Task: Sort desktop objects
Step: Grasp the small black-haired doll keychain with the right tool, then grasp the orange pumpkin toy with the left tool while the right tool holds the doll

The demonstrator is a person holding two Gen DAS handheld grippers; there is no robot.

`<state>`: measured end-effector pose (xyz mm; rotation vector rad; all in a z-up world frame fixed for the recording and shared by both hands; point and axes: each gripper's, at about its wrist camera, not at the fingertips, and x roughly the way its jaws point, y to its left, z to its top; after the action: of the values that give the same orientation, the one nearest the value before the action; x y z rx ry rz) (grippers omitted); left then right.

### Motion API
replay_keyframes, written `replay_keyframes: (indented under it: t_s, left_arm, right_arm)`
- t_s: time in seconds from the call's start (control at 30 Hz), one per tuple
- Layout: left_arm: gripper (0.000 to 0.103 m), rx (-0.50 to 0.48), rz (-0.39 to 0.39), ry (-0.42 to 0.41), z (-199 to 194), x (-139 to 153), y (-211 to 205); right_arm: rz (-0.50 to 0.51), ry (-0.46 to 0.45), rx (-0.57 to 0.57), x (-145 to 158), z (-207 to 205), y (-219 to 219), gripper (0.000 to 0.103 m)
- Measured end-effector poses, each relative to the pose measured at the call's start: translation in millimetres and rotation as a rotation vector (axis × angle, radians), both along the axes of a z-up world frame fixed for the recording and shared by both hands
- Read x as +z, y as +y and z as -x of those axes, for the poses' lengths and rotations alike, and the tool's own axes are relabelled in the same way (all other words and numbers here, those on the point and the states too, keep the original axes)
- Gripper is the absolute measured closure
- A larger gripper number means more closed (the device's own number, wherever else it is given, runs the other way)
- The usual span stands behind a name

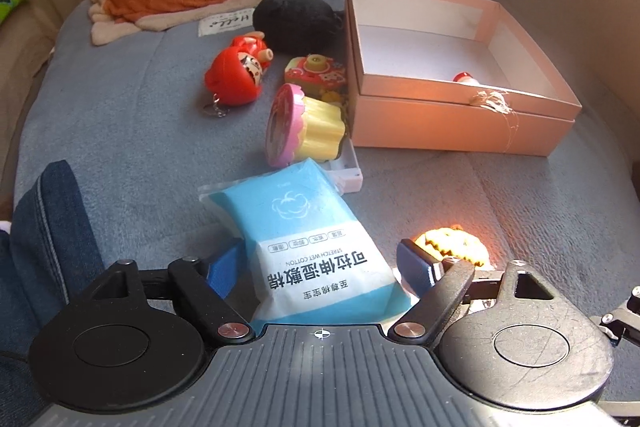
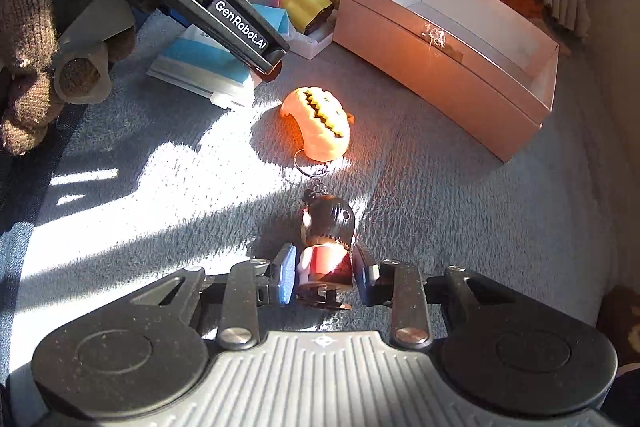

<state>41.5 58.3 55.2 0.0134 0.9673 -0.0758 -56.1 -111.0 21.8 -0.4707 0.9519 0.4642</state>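
1. The left gripper (image 1: 322, 263) straddles the blue-and-white soft wet-cotton packet (image 1: 316, 247) lying on the grey plush blanket (image 1: 120, 115); whether its blue pads press the packet cannot be told.
2. The right gripper (image 2: 325, 273) is clamped on the small black-haired doll keychain (image 2: 326, 247), near the middle of the blanket.
3. The orange jagged-mouth pumpkin toy (image 2: 318, 125) lies just beyond the doll.
4. The open pink cardboard box (image 2: 460, 75) sits far right.
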Motion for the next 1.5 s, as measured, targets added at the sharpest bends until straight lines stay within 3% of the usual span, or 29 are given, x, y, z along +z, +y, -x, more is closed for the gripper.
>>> replay_keyframes:
  t_s: [0.07,0.13,0.23,0.4,0.53,0.63,0.73,0.8,0.87,1.0,1.17,1.3,1.43,1.5]
  left_arm:
    - [0.034,0.005,-0.003,0.010,2,0,4]
    - [0.037,-0.003,-0.007,0.002,7,5,4]
    - [0.037,-0.038,-0.003,-0.005,17,14,1]
    - [0.037,-0.088,-0.001,-0.019,28,20,-3]
    - [0.037,-0.078,-0.097,-0.123,22,26,-5]
    - [0.035,-0.069,-0.108,-0.145,9,34,-2]
    - [0.016,-0.141,-0.073,-0.184,19,46,-11]
    - [0.014,-0.197,-0.066,-0.193,28,48,-22]
    - [0.014,-0.262,-0.036,-0.163,34,42,-38]
    - [0.016,-0.290,-0.037,-0.101,27,19,-62]
    - [0.023,-0.272,-0.079,-0.012,4,-14,-78]
    - [0.037,-0.266,-0.066,0.009,0,-21,-75]
    - [0.037,-0.266,-0.070,0.003,6,-15,-69]
    - [0.037,-0.262,-0.060,0.002,11,-10,-64]
  right_arm:
    - [-0.003,-0.002,-0.004,-1,-4,2,0.071]
    - [-0.008,0.012,-0.024,-3,-9,2,0.071]
    - [-0.023,0.013,-0.035,2,-9,0,0.073]
    - [-0.111,-0.086,-0.106,35,-7,-17,0.073]
    - [-0.104,-0.068,-0.090,42,-8,-21,0.073]
    - [-0.044,-0.004,-0.034,21,-1,-16,0.073]
    - [0.022,0.023,0.016,-1,10,-8,0.072]
    - [0.061,0.005,0.044,-10,17,-4,0.070]
    - [0.080,-0.024,0.063,-12,22,-1,0.069]
    - [0.086,-0.039,0.063,-12,26,-1,0.067]
    - [0.084,-0.054,0.054,-13,27,-1,0.062]
    - [0.066,-0.055,0.028,-13,23,-3,0.054]
    - [0.039,-0.041,0.009,-11,15,2,0.055]
    - [0.034,-0.029,0.020,-9,15,4,0.065]
